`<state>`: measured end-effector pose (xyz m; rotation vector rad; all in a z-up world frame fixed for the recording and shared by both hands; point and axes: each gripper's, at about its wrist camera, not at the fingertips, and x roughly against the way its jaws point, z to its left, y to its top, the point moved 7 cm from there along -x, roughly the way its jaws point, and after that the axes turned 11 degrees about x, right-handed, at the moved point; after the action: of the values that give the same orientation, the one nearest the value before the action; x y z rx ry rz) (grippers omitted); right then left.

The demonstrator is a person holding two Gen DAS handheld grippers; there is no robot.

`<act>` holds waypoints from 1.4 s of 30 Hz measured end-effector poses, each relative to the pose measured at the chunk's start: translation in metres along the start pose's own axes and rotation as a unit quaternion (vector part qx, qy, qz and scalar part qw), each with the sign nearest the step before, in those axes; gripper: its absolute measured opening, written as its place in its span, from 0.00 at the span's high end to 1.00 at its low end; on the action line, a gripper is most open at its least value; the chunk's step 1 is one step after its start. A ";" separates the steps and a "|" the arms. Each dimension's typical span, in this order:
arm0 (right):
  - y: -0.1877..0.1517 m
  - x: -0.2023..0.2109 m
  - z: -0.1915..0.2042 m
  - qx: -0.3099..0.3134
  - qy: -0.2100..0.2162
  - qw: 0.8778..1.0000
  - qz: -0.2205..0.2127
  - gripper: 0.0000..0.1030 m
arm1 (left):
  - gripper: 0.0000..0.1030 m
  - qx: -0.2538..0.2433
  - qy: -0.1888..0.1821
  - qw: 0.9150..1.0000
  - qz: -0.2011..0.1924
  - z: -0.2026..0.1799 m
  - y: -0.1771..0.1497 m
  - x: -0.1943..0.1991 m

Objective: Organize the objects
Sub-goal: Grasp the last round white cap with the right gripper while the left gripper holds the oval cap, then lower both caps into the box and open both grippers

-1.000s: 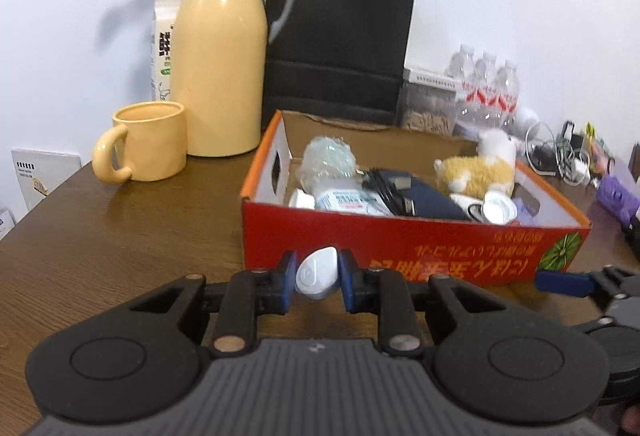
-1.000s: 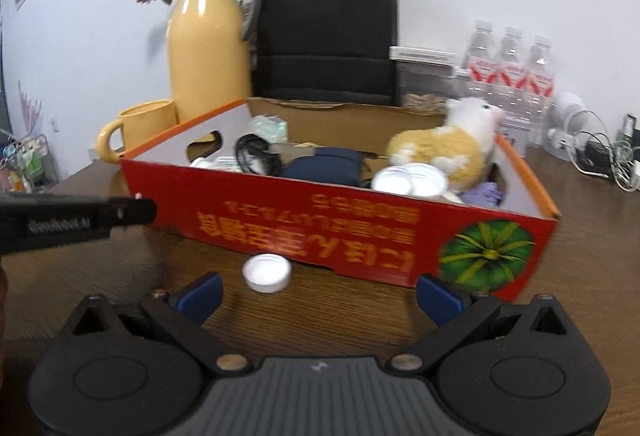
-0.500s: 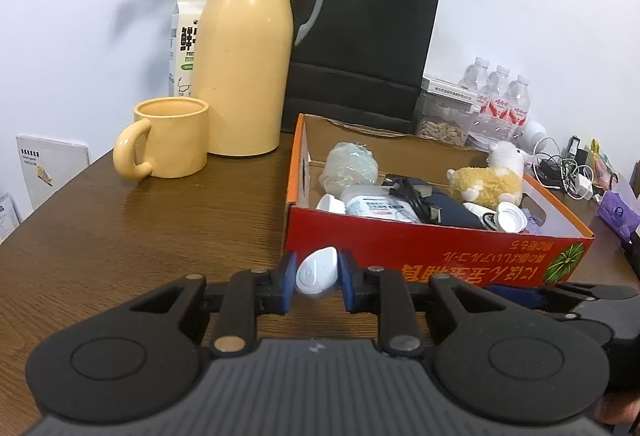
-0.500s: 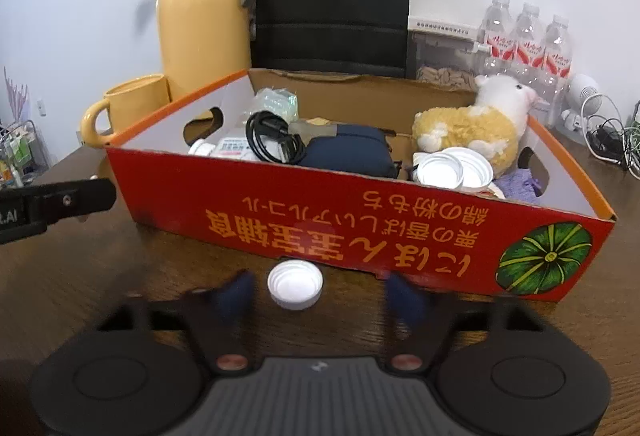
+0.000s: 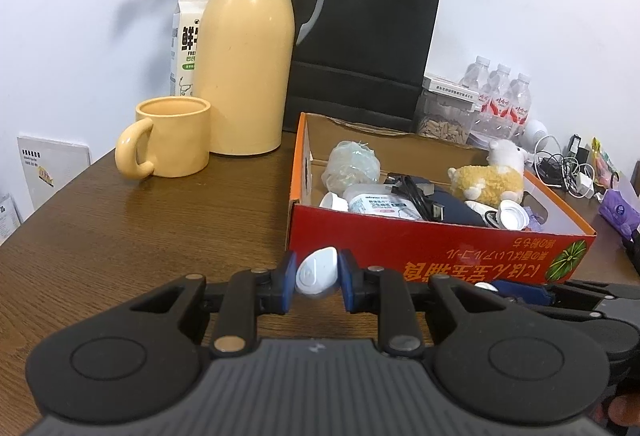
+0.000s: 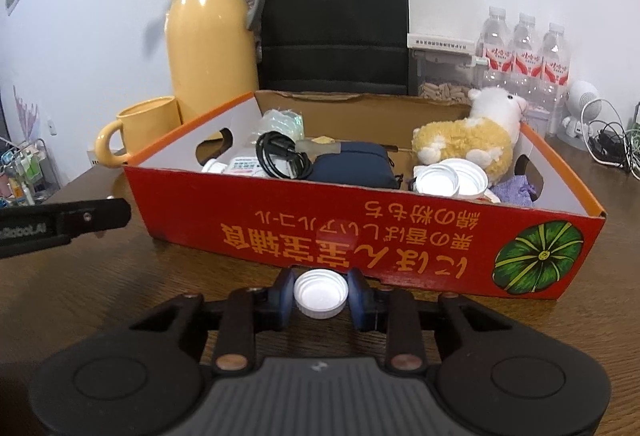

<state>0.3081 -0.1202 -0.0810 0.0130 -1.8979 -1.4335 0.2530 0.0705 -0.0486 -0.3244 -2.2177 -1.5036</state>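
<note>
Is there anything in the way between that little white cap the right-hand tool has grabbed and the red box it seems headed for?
Only the red box's own front wall. The right gripper has its jaws closed on the white cap down at the table, just in front of that wall, so the cap must be lifted over the rim. Nothing else stands between them.

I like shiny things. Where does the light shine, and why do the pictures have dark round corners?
Left wrist view: a bright glare streak runs down the tall yellow plastic thermos jug; the brown wooden table gleams. Right wrist view: the fisheye lens darkens the corners and bends the red cardboard box.
</note>
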 end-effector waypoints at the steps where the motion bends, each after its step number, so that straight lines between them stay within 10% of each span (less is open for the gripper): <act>1: 0.001 0.003 0.000 -0.001 0.001 1.000 -0.007 0.73 | 0.77 0.001 0.000 1.000 -0.002 -0.001 0.000 0.000; 20: 0.064 0.040 -0.060 0.008 -0.046 0.991 -0.126 0.73 | 0.77 -0.010 -0.040 0.997 -0.070 -0.090 0.059 -0.020; 38: 0.067 -0.043 -0.093 0.014 -0.021 0.997 -0.074 0.73 | 0.75 -0.042 -0.014 0.998 -0.032 -0.096 0.062 -0.106; 41: 0.064 -0.044 -0.095 0.010 -0.024 0.997 -0.067 0.73 | 0.48 -0.040 -0.005 0.999 -0.034 -0.091 0.064 -0.105; 42: 0.063 -0.044 -0.096 0.009 -0.025 0.998 -0.064 0.69 | 0.24 -0.038 -0.002 0.999 -0.038 -0.090 0.066 -0.104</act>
<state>0.4189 -0.1568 -0.0427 0.1097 -1.9806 -1.5151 0.3928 0.0178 -0.0166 -0.2695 -2.2024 -1.6324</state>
